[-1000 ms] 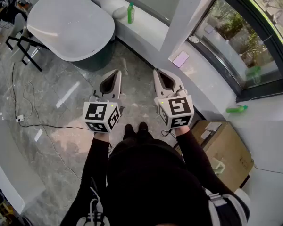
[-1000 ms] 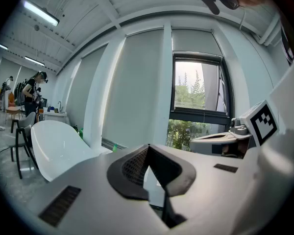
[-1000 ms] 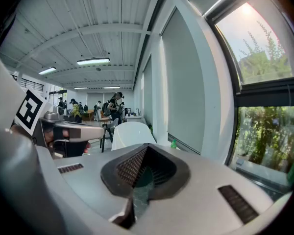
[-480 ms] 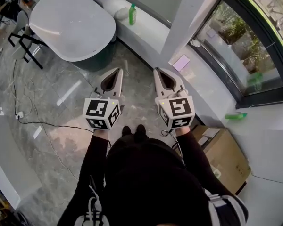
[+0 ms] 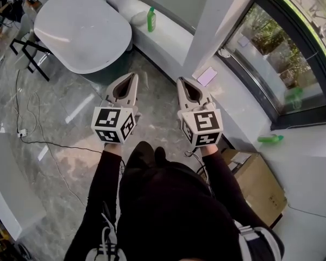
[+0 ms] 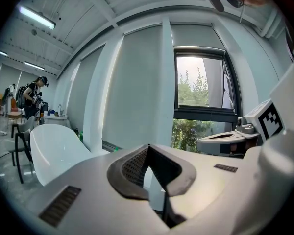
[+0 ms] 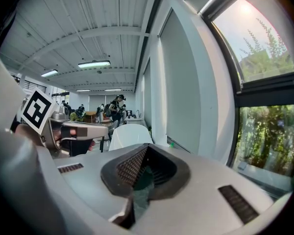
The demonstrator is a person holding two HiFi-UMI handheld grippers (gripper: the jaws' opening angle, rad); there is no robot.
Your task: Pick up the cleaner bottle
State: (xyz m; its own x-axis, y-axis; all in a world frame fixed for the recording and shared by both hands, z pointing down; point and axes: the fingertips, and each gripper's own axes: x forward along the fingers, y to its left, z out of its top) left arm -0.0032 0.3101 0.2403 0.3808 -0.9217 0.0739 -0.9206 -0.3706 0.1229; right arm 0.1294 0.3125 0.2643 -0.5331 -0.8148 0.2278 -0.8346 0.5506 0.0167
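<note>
Task barely started, nothing was picked up. Left claw was clenched, tips meeting, nothing between them in the left gripper view. Right claw also looked clenched and empty, its ribbed pads meeting at the tip in the right gripper view. Both were held out side by side in front of the person, over the grey floor, well apart from any bottle.

An upright green bottle stood on the white ledge beside the bathtub, far ahead of both claws. A second green bottle lay on its side on the ledge by the window, off to the right, above the cardboard box. Couldn't tell which one is the cleaner bottle; the upright one seemed likelier, since the claws pointed roughly that way.

Left to do: close the distance, open one claw, bring it around the bottle, clench and lift.
</note>
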